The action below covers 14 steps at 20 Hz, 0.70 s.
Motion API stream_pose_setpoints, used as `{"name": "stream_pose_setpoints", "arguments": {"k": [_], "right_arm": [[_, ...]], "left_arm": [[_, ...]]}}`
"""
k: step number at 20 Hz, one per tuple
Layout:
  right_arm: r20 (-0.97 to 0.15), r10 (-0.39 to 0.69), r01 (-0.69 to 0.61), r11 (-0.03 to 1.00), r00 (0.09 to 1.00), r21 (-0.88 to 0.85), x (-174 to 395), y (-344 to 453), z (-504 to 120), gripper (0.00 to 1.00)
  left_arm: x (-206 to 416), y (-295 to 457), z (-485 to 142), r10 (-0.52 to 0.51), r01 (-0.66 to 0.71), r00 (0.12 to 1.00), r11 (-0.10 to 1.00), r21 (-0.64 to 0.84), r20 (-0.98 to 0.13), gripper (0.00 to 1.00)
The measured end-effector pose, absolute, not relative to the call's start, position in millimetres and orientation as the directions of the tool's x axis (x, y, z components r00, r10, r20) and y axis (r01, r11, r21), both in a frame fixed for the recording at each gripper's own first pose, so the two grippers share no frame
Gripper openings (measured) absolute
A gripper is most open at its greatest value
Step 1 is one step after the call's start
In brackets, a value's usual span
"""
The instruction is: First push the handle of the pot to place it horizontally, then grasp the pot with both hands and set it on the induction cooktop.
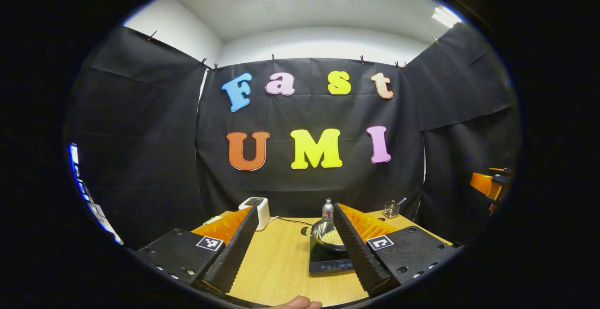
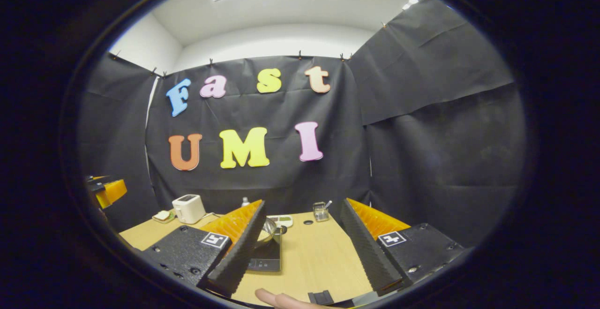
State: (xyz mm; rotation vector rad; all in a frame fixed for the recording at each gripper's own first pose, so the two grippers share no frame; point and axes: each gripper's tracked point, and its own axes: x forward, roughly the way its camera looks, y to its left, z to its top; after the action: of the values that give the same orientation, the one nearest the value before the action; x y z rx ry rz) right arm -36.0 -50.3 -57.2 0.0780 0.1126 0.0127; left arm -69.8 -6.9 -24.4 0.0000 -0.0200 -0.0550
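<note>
Pale wooden bench [image 1: 281,262] carries a flat black induction cooktop [image 1: 328,261], and a round silver metal pot [image 1: 326,235] with pale grains inside sits on top of it, toward the back. In the left gripper view, the left tongs [image 1: 295,248] are held back from the bench with their jaws spread wide and nothing between them; the right-hand finger crosses in front of the pot and hides its near side, so the handle cannot be made out. In the right gripper view, the right tongs [image 2: 302,245] are likewise wide apart and empty, and the pot sits partly hidden behind their left-hand finger. Because the pot rests on the cooktop while both tongs stand clear, the placing looks done. A white toaster [image 1: 257,211] stands at the back left, a small silver bottle [image 1: 327,209] just behind the pot, and a small clear holder [image 1: 391,208] at the back right. A fingertip [image 1: 300,303] shows at the bottom edge.
</note>
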Motion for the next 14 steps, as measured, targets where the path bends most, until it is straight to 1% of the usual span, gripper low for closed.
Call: {"name": "stream_pose_setpoints", "arguments": {"k": [1,2,7,8,9,11,12,14], "right_arm": [[-0.115,0.017,-0.009,0.997,0.993,0.074,-36,-50,-59,0.96],[-0.118,0.020,-0.012,0.997,0.993,0.071,-35,-49,-59,1.00],[-0.117,0.037,-0.030,0.998,0.993,0.059,-35,-43,-58,1.00],[-0.115,0.040,-0.034,0.998,0.993,0.057,-36,-42,-57,0.96],[-0.113,0.043,-0.037,0.998,0.993,0.054,-36,-41,-57,1.00],[-0.110,0.050,-0.045,0.998,0.993,0.048,-37,-39,-55,1.00],[-0.113,0.056,-0.051,0.998,0.992,0.045,-37,-37,-56,0.96],[-0.116,0.071,-0.066,0.997,0.991,0.043,-37,-34,-56,0.96]], "left_arm": [[-69,-7,-26,-0.056,0.056,0.998,0.998,0.005,0.020,0.95],[-68,-6,-28,-0.054,0.054,0.998,0.998,0.008,0.018,0.95],[-64,-5,-34,-0.047,0.046,0.999,0.999,0.021,0.005,0.95],[-65,-5,-35,-0.044,0.044,0.999,0.999,0.023,0.002,0.95],[-65,-4,-35,-0.042,0.042,0.999,0.999,0.023,0.003,0.95],[-67,-4,-34,-0.041,0.041,0.999,0.999,0.026,0.005,0.95],[-68,-3,-34,-0.039,0.039,0.999,0.999,0.028,0.007,0.95],[-69,-1,-33,-0.034,0.034,0.999,0.999,0.031,0.014,0.95]]}}
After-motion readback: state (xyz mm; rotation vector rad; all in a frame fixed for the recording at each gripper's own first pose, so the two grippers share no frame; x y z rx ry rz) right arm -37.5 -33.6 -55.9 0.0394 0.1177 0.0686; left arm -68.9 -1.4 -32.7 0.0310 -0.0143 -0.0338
